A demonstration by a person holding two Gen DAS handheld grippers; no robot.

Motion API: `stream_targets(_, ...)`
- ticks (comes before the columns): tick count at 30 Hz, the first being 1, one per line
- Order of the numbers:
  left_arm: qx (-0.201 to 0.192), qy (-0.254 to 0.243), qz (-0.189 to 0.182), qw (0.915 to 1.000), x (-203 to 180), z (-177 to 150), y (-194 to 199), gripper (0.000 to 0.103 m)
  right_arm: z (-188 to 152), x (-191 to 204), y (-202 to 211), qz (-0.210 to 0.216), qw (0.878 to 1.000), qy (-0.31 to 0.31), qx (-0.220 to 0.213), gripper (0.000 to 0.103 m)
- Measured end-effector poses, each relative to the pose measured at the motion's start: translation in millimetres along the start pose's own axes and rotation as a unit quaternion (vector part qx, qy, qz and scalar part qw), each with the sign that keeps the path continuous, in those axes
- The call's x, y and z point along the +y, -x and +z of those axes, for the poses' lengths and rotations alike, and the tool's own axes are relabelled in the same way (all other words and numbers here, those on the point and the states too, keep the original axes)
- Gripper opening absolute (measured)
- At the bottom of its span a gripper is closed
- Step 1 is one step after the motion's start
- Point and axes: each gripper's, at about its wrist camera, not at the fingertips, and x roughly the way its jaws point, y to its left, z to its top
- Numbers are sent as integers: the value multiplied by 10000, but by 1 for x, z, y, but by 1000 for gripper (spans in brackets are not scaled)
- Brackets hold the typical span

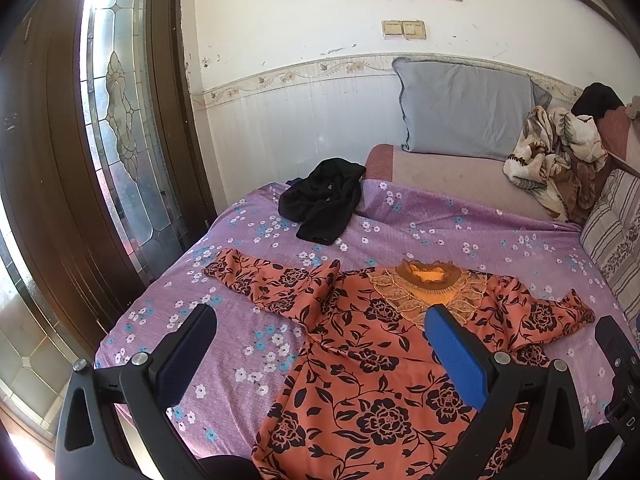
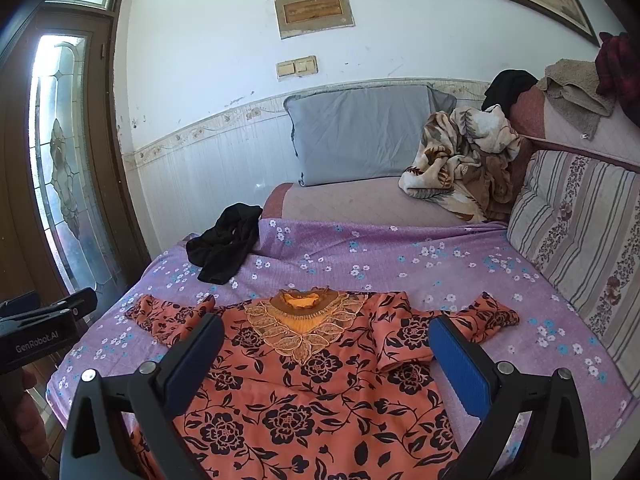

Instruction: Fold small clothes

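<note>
You have the orange floral top [image 2: 320,392] spread face up on the bed [image 2: 400,248], sleeves out to either side, which suits folding them inward first. It lies just ahead of and beneath both sets of jaws. Your left gripper [image 1: 320,344] and right gripper [image 2: 326,352] both stand fully spread, holding and touching nothing. The black garment [image 1: 320,204] waits well beyond the jaws.
</note>
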Motion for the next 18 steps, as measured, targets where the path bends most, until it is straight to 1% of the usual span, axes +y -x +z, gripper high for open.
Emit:
stream_targets(10,-14,40,-48,10000,3,3,-2,103,-1,-1,-3,1,10000,-14,26,103)
stream_targets(18,-204,-65,27,9998,0,3,-7,103,-2,-2,-6,1,10000,-22,31,103)
